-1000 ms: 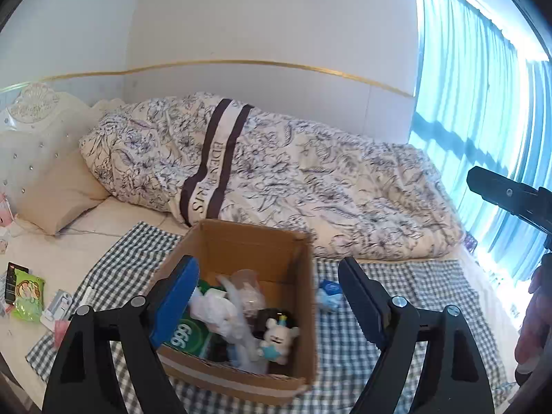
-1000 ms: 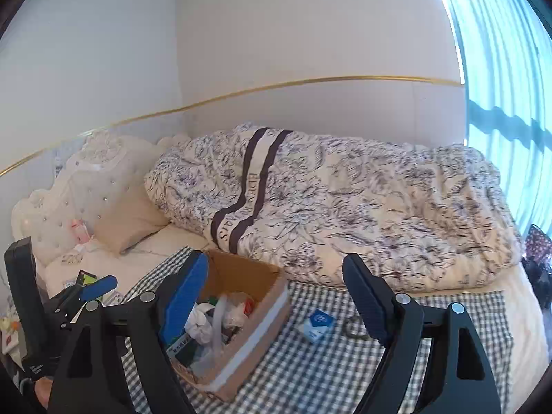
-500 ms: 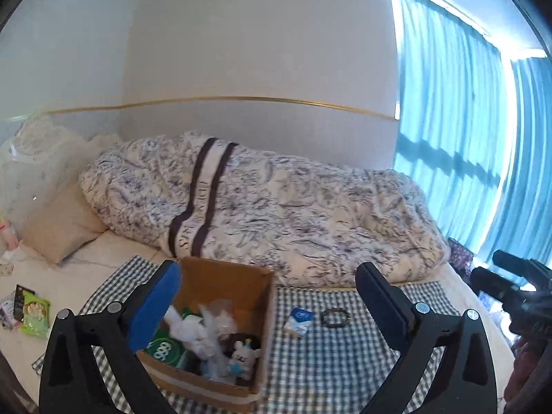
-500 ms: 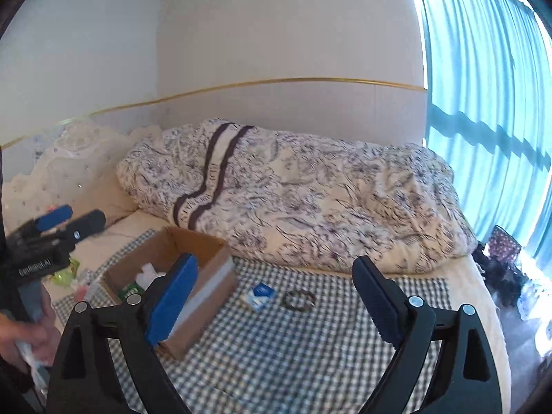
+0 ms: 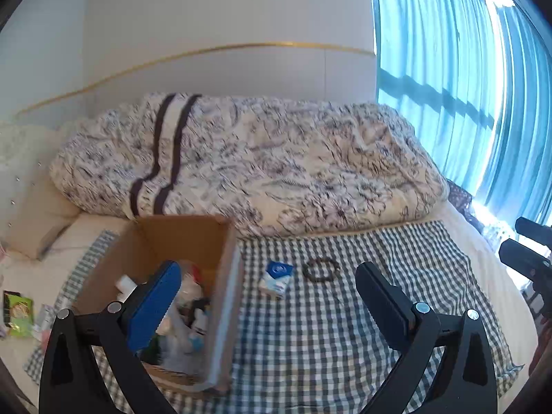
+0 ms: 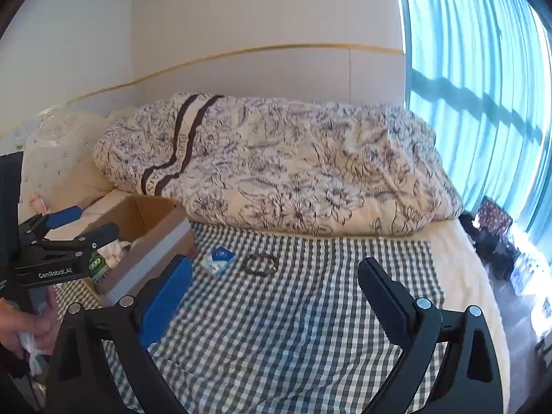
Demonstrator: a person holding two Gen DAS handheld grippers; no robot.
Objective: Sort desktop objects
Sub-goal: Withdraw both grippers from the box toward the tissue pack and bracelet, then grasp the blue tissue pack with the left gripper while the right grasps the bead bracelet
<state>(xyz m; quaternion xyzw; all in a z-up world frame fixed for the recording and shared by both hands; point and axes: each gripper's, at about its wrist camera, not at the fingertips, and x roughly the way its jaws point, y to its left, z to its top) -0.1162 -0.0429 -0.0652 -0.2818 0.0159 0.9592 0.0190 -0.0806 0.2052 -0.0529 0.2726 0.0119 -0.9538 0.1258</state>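
Cardboard box (image 5: 193, 241) stands open on the left part of a checked cloth (image 5: 345, 327) spread over the bed (image 5: 490, 276), as the left wrist view shows it. The box holds a jumble of small things, among them a white bottle and some clear plastic, too crowded to tell one by one. Just right of the box a small blue-and-white carton (image 5: 276, 277) lies on the cloth, and near its right side, apart from it, lies a dark bracelet (image 5: 320, 269). The left hand-held gripper (image 5: 267, 296) hangs above the cloth with its jaws wide apart and nothing between them; its blue pad (image 5: 155, 305) shows over the box's contents. A floral duvet (image 5: 258, 165) is heaped behind the cloth, and a green packet (image 5: 19, 314) lies on the bed at the far left. Part of the right hand-held gripper shows at the right edge.

In the right wrist view, the right hand-held gripper (image 6: 274, 298) is also spread wide and empty above the cloth (image 6: 293, 327). The box (image 6: 151, 238) sits to the left, with the carton (image 6: 219, 260) and the bracelet (image 6: 260, 264) side by side ahead. The left hand-held gripper (image 6: 89, 222) reaches over the box's left side, held by a hand (image 6: 24, 327). Blue curtains (image 6: 483, 86) fill the right.
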